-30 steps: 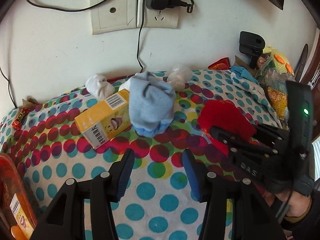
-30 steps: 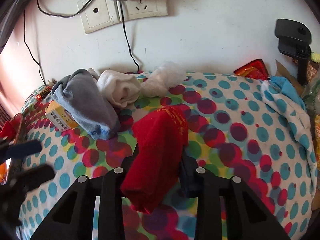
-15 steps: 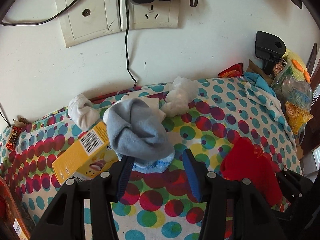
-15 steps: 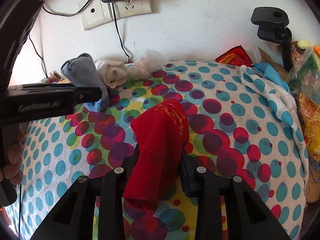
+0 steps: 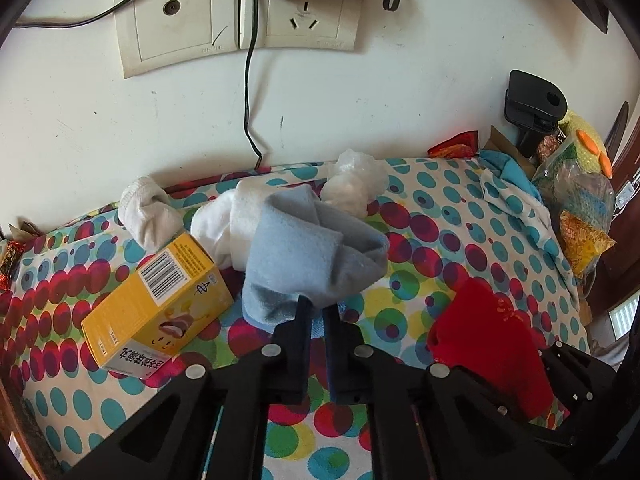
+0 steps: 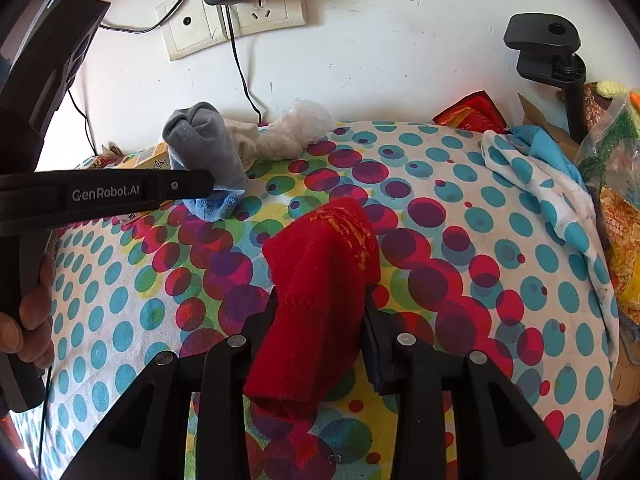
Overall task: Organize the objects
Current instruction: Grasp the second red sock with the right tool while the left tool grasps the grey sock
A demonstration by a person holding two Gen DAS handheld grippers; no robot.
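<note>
My left gripper (image 5: pixel 314 312) is shut on a light blue-grey sock (image 5: pixel 308 260) at its lower edge; the sock stands bunched on the dotted tablecloth (image 5: pixel 440 216). The sock also shows in the right wrist view (image 6: pixel 208 148), with the left gripper's finger across it. My right gripper (image 6: pixel 320 304) is shut on a red sock (image 6: pixel 316 280), held just above the cloth; it shows at the right in the left wrist view (image 5: pixel 488 340). A yellow box (image 5: pixel 160 300) lies left of the blue sock. White socks (image 5: pixel 148 212) and a plastic wad (image 5: pixel 352 184) lie behind.
A wall with sockets and a hanging cable (image 5: pixel 248 92) stands close behind the table. A black clamp (image 6: pixel 548 52), snack bags (image 5: pixel 580 216) and a blue-dotted cloth (image 6: pixel 536 176) crowd the right edge. A red wrapper (image 6: pixel 468 112) lies at the back.
My left gripper moved forward to the blue-grey sock and shut on it. My right gripper kept hold of the red sock and shifted slightly.
</note>
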